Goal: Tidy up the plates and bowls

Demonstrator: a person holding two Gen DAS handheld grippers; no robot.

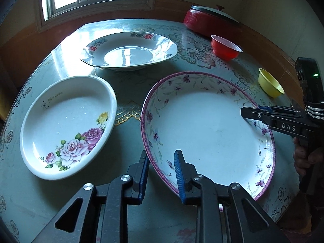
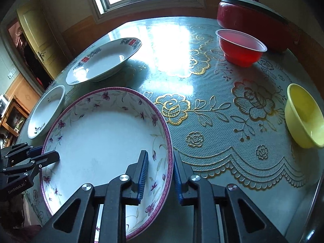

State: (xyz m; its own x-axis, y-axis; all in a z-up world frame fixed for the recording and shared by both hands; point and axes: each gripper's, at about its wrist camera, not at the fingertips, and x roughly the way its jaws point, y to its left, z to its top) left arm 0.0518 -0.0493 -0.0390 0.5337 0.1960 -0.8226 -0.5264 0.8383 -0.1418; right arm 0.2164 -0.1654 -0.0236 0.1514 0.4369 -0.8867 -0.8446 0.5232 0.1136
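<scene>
A large plate with a purple rim and small flowers (image 1: 202,125) (image 2: 105,137) lies at the near middle of the table. My left gripper (image 1: 162,166) is shut on its near-left rim, one blue pad outside and one inside; the right wrist view shows this gripper (image 2: 47,154) at the plate's left edge. My right gripper (image 2: 160,172) is shut on the opposite rim in the same way, and in the left wrist view it (image 1: 246,112) reaches in from the right. Whether the plate is off the table I cannot tell.
Left of it sits a white rose-pattern plate (image 1: 66,125) (image 2: 48,109). Behind is a white plate with red characters (image 1: 129,50) (image 2: 101,62). To the right are a red bowl (image 1: 224,47) (image 2: 241,48), a yellow bowl (image 1: 270,83) (image 2: 303,117) and a lidded red pot (image 1: 208,20) (image 2: 253,16).
</scene>
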